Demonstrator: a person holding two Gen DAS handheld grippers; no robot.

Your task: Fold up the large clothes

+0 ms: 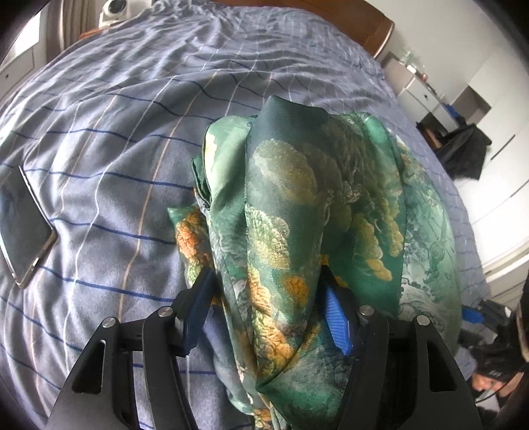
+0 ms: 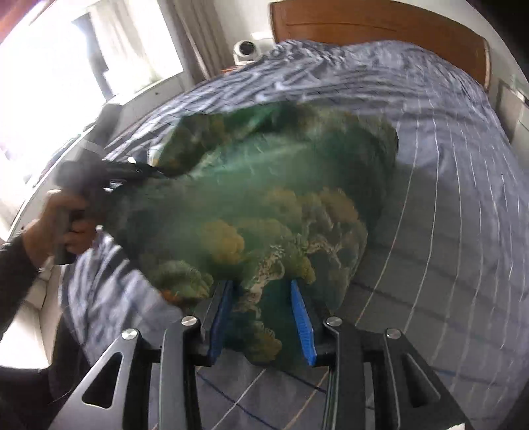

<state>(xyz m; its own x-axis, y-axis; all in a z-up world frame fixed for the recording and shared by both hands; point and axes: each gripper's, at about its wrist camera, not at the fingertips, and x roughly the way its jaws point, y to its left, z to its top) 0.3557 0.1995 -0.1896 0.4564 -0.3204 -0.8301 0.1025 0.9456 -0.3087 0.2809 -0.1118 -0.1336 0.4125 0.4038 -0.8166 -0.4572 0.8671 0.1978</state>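
Observation:
A large green silky garment with yellow and orange floral print hangs bunched over the blue striped bed cover. My left gripper has its blue-padded fingers spread wide, with a thick fold of the garment draped between them. In the right wrist view the garment is blurred by motion. My right gripper also stands wide open with cloth lying between its blue pads. The left gripper and the hand holding it show at the left of that view, at the garment's far edge.
A dark phone or tablet lies on the bed at the left. A wooden headboard is at the far end. A white round camera sits beyond the bed. White drawers and clutter stand to the right.

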